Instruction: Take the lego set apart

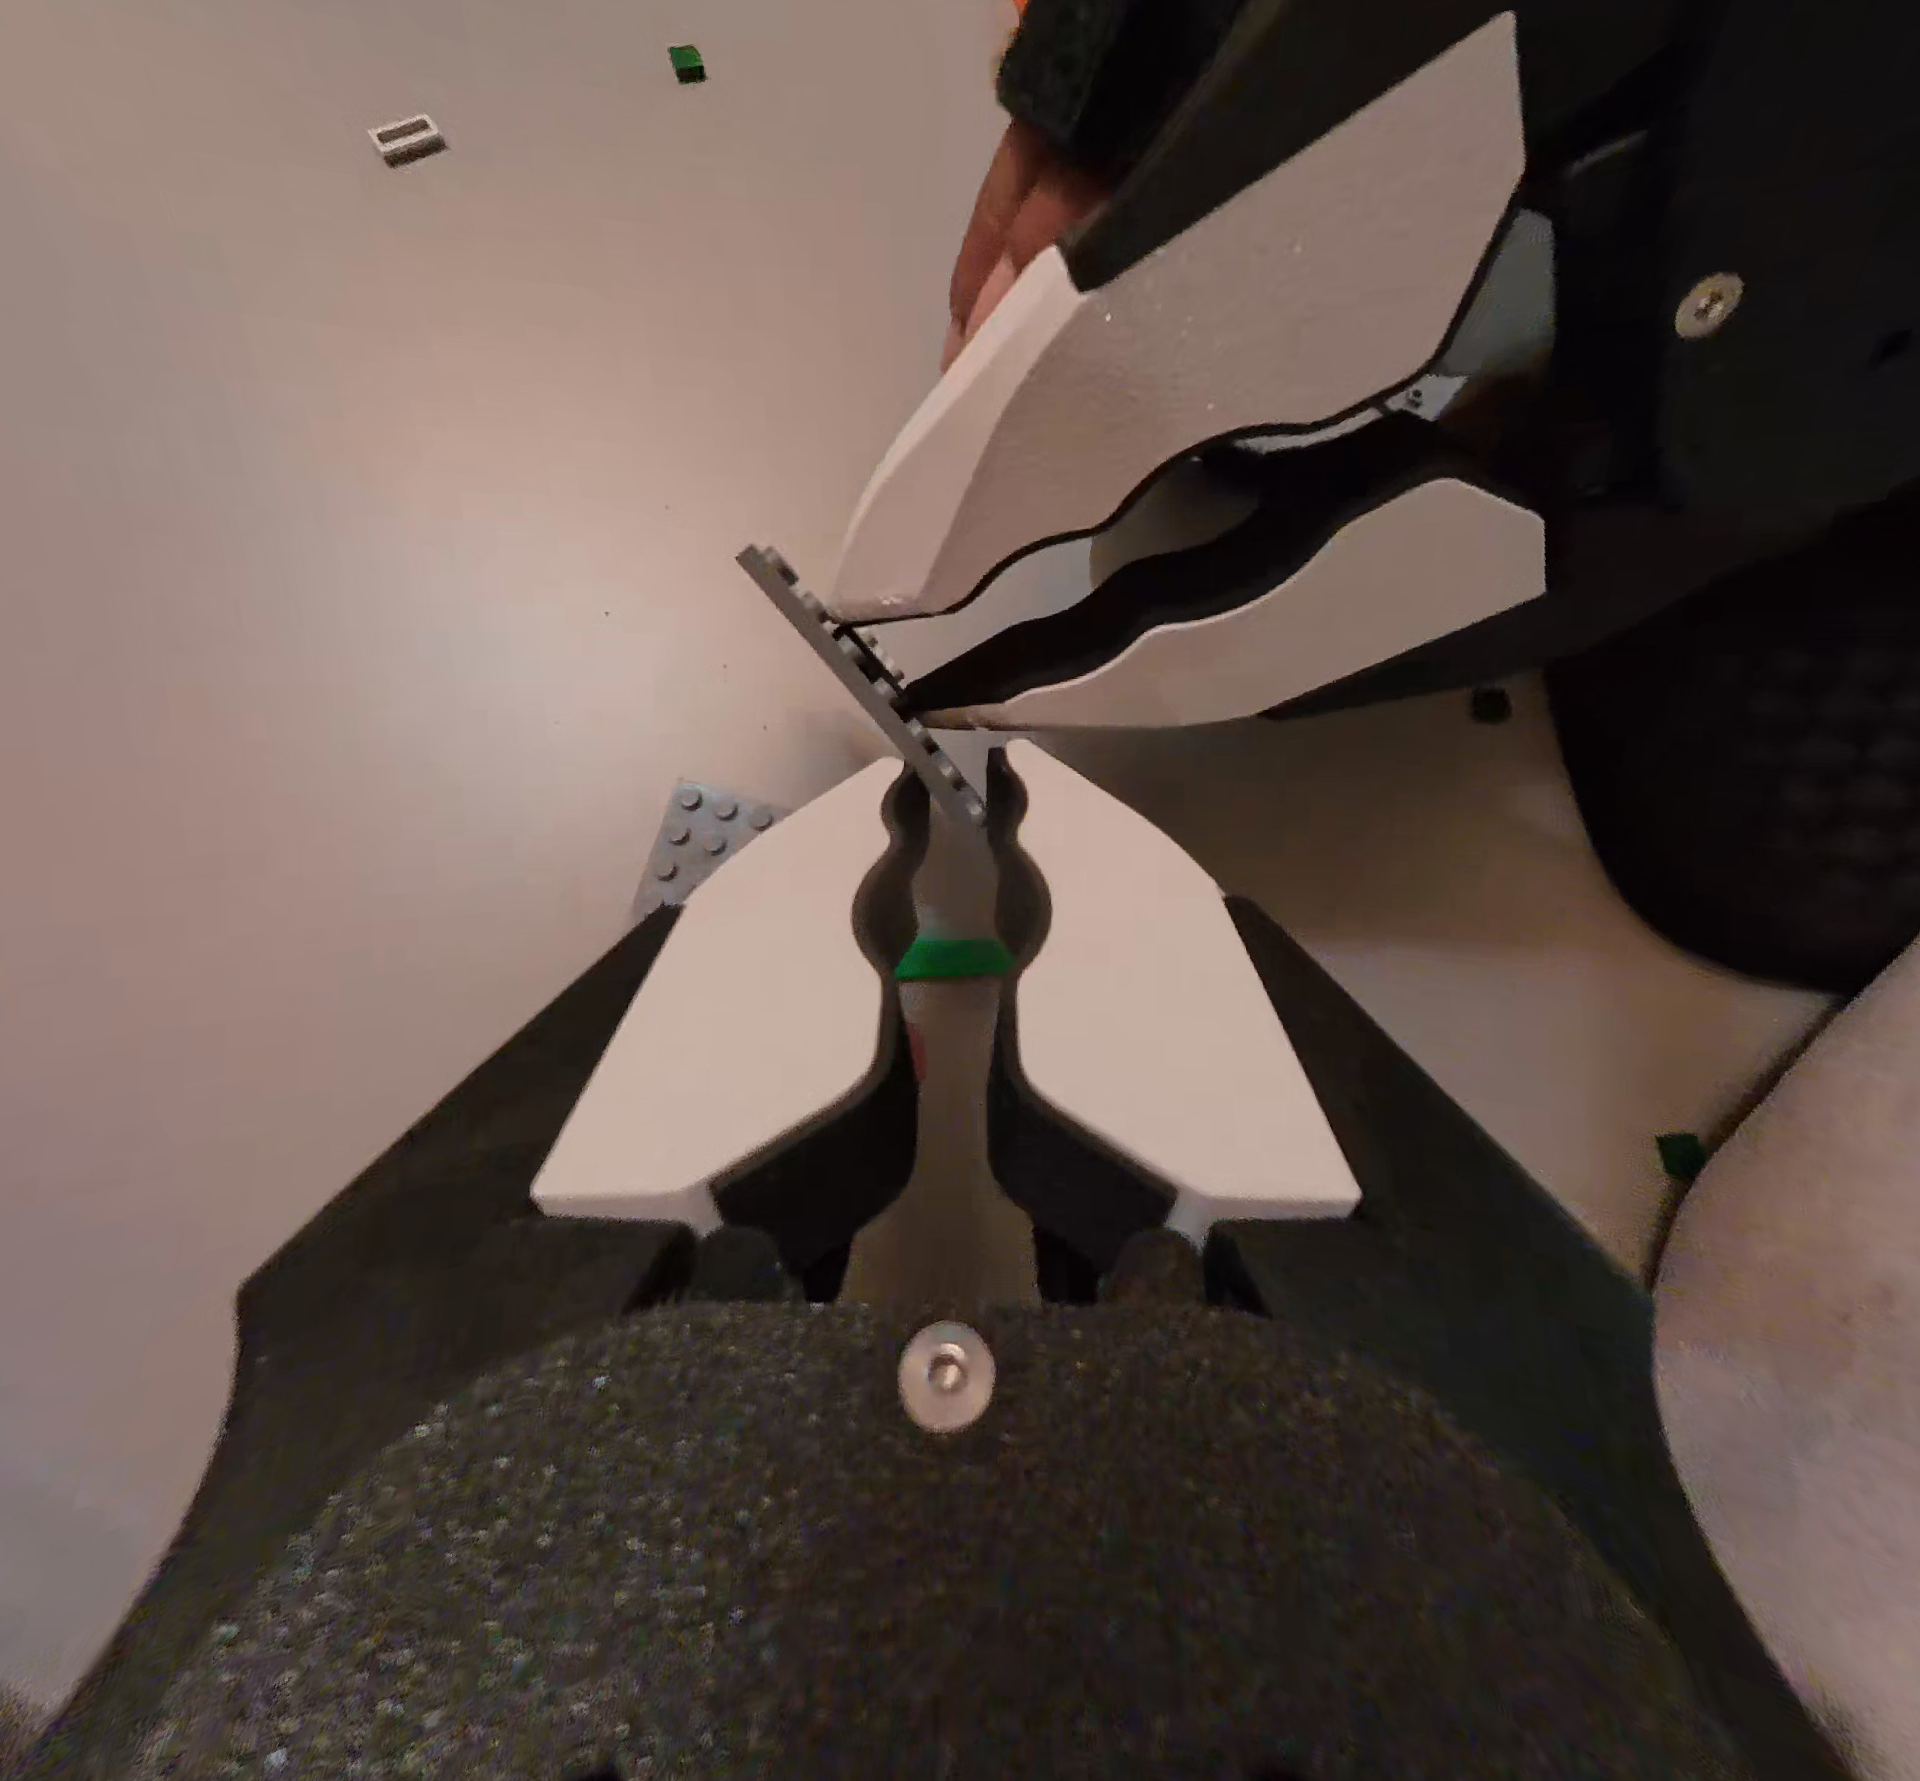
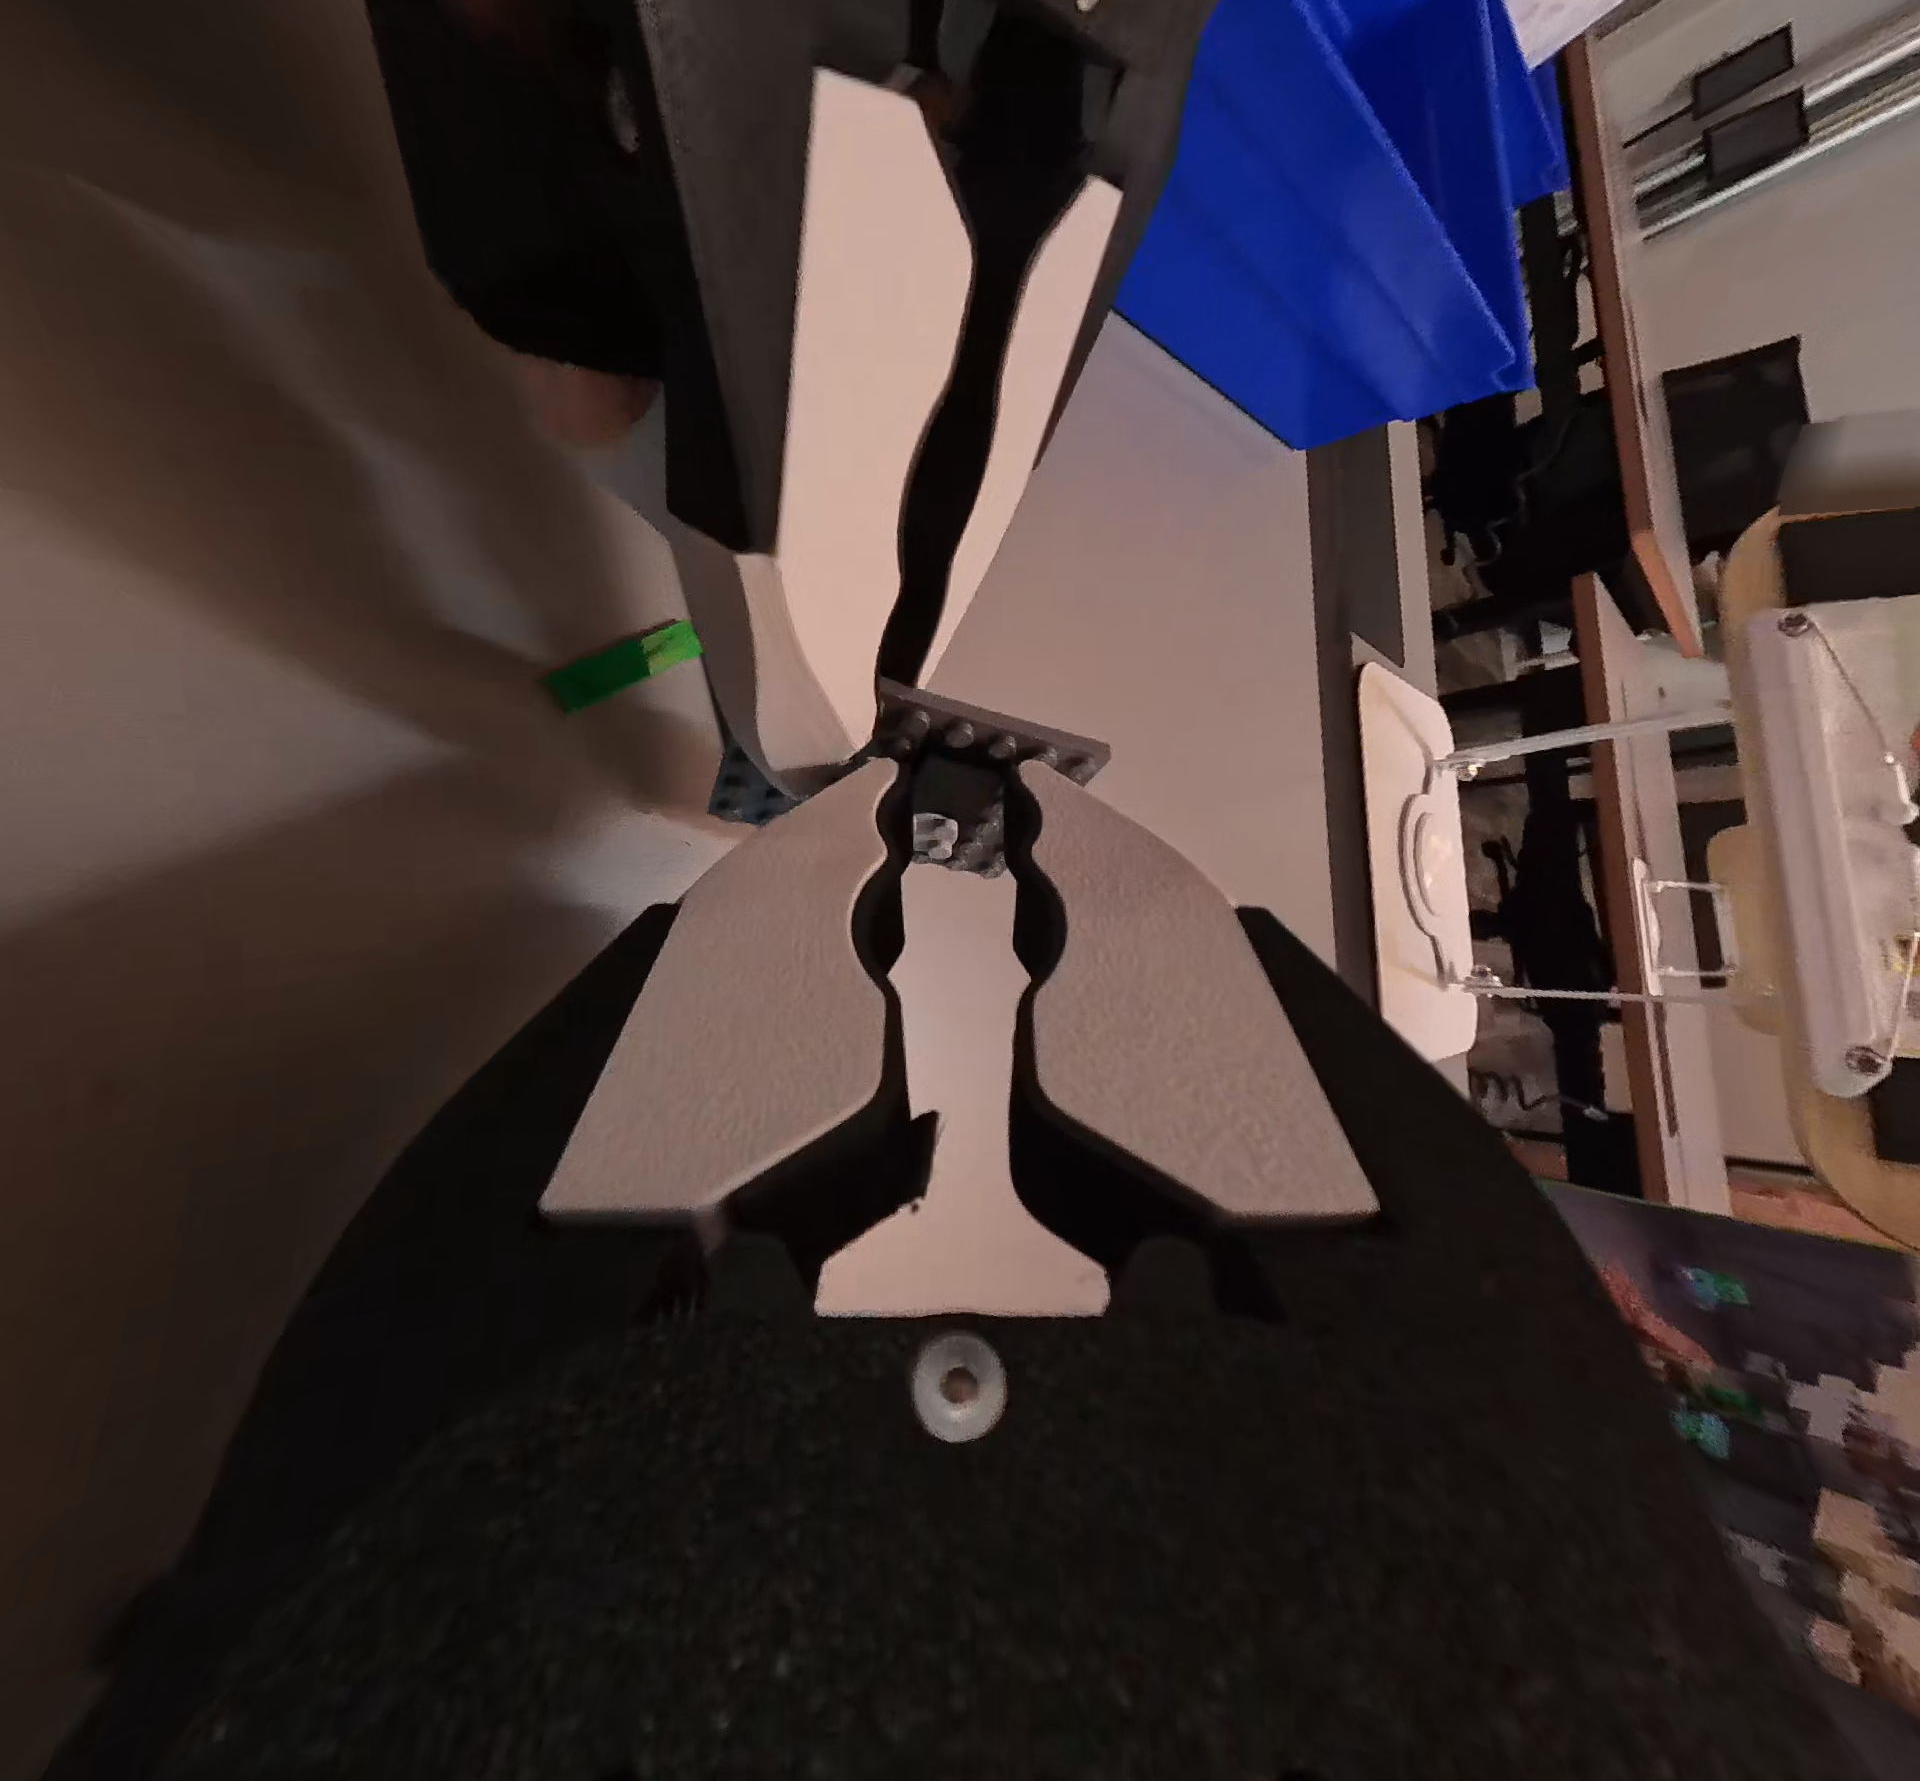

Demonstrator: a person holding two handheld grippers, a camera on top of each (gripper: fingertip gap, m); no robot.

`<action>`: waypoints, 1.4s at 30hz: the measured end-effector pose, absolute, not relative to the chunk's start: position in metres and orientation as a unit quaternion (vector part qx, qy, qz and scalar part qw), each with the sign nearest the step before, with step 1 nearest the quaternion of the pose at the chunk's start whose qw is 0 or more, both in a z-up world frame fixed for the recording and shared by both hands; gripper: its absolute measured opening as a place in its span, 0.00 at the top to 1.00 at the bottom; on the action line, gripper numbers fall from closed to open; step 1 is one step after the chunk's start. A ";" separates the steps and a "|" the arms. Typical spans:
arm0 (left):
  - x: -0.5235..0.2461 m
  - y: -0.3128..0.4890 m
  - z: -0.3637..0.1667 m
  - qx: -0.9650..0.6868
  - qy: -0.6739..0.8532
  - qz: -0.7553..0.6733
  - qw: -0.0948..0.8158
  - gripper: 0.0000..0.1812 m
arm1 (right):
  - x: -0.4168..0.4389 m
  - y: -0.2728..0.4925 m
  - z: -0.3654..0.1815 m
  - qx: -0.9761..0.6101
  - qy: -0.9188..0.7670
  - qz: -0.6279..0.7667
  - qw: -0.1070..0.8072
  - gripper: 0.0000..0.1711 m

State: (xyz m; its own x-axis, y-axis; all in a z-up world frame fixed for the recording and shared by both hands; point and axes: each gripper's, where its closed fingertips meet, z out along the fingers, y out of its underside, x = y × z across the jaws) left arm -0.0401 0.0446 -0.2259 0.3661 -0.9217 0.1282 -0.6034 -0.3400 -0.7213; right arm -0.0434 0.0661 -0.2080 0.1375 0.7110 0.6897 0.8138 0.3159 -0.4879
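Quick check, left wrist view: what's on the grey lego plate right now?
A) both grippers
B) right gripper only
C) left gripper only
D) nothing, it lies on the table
A: the grey lego plate hangs tilted above the table, its lower end between the left gripper tips and its studded face at the right gripper tips.

- Left gripper (image 1: 945, 775): white fingers with black backing, pointing away from its camera; tips nearly together, pinching the lower edge of a thin grey studded plate (image 1: 862, 682).
- Right gripper (image 1: 894, 661): enters the left wrist view from the upper right, angled down and left; tips closed on the same plate from its studded side.
- Person's hand (image 1: 1003, 214): partly visible behind the right gripper, under a black strap.
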 end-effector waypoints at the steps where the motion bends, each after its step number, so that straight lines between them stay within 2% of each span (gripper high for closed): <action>1: -0.040 0.044 -0.226 -0.768 0.501 -0.268 0.295 0.94 | -0.043 0.065 -0.208 -0.579 -0.657 -0.053 0.480 0.91; 9: -0.039 0.037 -0.225 -0.751 0.519 -0.284 0.292 0.93 | -0.040 0.061 -0.206 -0.624 -0.607 0.116 0.479 0.92; 10: -0.040 0.036 -0.228 -0.752 0.523 -0.282 0.286 0.94 | -0.038 0.063 -0.205 -0.630 -0.595 0.132 0.481 1.00; 12: -0.040 0.035 -0.226 -0.749 0.518 -0.295 0.288 0.94 | -0.036 0.059 -0.203 -0.635 -0.584 0.185 0.471 1.00; 18: -0.041 0.044 -0.222 -0.764 0.482 -0.311 0.294 0.96 | -0.036 0.062 -0.197 -0.622 -0.591 0.147 0.492 1.00; 24: -0.043 0.053 -0.222 -0.784 0.461 -0.287 0.302 0.96 | -0.039 0.065 -0.201 -0.610 -0.612 0.047 0.501 0.91; 27: -0.045 0.057 -0.222 -0.796 0.445 -0.280 0.301 0.97 | -0.041 0.069 -0.199 -0.606 -0.608 0.008 0.513 0.92; 32: -0.046 0.059 -0.223 -0.804 0.429 -0.283 0.300 0.96 | -0.042 0.073 -0.203 -0.614 -0.603 -0.025 0.509 0.87; 42: -0.043 0.043 -0.227 -0.747 0.538 -0.236 0.311 0.93 | -0.045 0.065 -0.210 -0.602 -0.626 -0.001 0.496 0.89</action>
